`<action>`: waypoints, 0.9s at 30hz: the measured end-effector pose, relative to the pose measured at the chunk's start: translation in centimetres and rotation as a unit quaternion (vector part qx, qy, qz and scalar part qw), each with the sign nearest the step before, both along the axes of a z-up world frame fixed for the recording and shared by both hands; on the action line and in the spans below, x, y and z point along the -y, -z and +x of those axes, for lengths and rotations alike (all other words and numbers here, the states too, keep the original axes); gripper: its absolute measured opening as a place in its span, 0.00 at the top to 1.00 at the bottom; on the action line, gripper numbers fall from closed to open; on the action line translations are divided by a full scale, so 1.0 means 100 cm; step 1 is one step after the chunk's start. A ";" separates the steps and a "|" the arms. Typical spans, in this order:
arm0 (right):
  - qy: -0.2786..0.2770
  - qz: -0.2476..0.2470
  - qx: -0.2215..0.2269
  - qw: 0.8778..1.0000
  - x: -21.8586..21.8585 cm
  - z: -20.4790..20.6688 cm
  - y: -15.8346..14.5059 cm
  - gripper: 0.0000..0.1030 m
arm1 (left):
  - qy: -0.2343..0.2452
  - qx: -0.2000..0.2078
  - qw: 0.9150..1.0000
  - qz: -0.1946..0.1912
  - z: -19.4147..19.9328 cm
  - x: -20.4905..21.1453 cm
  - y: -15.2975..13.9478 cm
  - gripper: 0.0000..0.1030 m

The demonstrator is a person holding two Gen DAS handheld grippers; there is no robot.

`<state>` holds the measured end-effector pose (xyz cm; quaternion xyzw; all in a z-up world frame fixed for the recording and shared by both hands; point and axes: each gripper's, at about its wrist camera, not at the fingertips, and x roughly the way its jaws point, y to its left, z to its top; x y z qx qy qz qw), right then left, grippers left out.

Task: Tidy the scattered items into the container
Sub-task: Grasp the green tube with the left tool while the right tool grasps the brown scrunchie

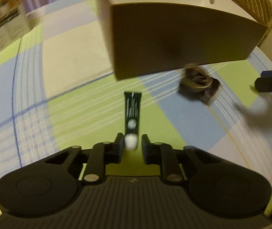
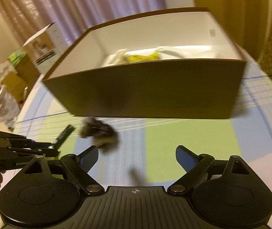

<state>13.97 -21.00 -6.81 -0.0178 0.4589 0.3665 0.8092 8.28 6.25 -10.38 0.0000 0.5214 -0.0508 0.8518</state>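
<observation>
**Left gripper at the tube's cap**

Your left gripper (image 1: 130,144) pinches the white cap of the dark green tube (image 1: 132,110), though blur hides the exact contact. The tube's long axis runs straight ahead, its flat end toward the brown box (image 1: 183,43). Your right gripper (image 2: 137,157) is spread wide and empty, near the fuzzy brown item (image 2: 99,133) on the checked bench (image 1: 69,99).

Checked tablecloth (image 1: 75,57), curtains (image 2: 90,2), stacked cartons (image 2: 40,53)

Box wall (image 2: 151,89) ahead; open top.
</observation>
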 end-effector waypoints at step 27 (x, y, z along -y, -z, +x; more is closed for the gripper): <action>-0.042 -0.056 0.008 0.997 -0.019 -0.002 0.028 0.79 | -0.021 0.018 0.999 -0.026 0.013 -0.010 -0.014 0.80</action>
